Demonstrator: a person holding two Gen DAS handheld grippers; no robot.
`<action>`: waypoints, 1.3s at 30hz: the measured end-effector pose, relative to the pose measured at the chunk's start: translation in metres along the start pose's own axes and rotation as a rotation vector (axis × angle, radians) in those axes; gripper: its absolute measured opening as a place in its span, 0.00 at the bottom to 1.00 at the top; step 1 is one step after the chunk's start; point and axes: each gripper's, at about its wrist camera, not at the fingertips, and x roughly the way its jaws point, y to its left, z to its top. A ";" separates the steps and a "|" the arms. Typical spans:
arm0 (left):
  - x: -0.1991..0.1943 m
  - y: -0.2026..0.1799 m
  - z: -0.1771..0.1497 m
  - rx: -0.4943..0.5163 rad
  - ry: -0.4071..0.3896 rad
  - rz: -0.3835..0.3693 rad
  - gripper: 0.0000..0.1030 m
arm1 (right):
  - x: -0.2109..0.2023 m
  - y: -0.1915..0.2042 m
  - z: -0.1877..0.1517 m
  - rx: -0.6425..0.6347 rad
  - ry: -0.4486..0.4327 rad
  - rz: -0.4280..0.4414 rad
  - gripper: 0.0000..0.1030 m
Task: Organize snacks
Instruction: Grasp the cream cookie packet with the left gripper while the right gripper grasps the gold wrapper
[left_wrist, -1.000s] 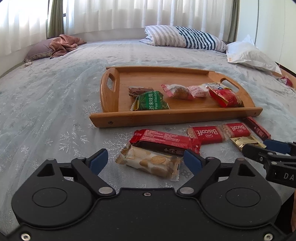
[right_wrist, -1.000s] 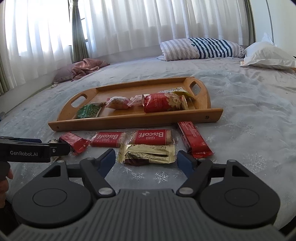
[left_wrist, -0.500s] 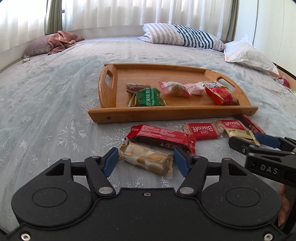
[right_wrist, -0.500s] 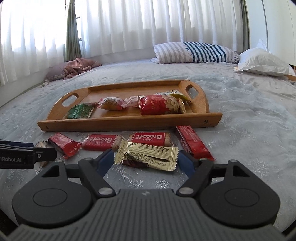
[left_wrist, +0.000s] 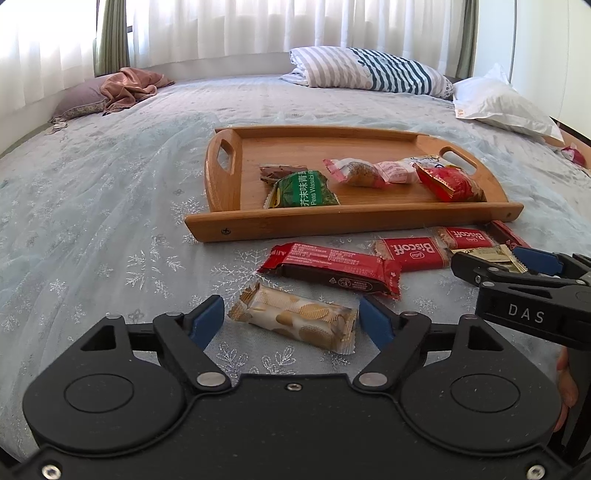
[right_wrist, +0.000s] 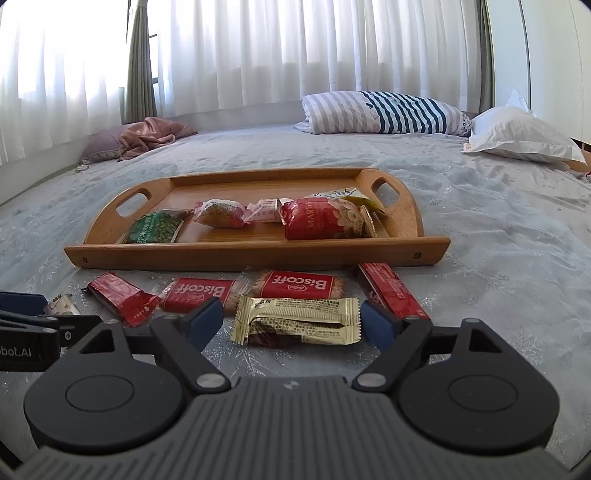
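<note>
bed (left_wrist: 110, 206): pale blue spread with a silvery snowflake print, a bit rumpled
striped pillow (left_wrist: 373, 70): far end, grey stripes on one half and dark teal on the other
white pillow (left_wrist: 502, 103): just right of the striped one
pink cloth (left_wrist: 129, 86): bunched up on a mauve cushion (left_wrist: 79, 105), far left corner
curtains (right_wrist: 295, 51): sheer white, daylight coming through

A home bedroom is being shown. Most of both views is being taken up by a wide bed (left_wrist: 110, 192) w/ a pale snowflake-print cover. A striped pillow (right_wrist: 384, 112) & a white pillow (right_wrist: 517, 140) are being seen at the far end, w/ a pink cloth (right_wrist: 155, 134) bunched on a cushion. Daylight is being let thru sheer white curtains (right_wrist: 295, 51) along the window wall.
</note>
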 end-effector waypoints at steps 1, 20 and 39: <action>0.000 0.000 0.000 0.003 0.001 -0.003 0.77 | 0.001 0.000 0.000 0.003 0.005 0.001 0.88; 0.006 -0.001 -0.002 0.029 -0.003 -0.006 0.68 | 0.008 0.009 -0.004 -0.089 0.038 0.027 0.86; -0.018 0.001 0.012 -0.039 -0.034 0.017 0.51 | -0.021 0.019 0.003 -0.150 0.001 0.062 0.58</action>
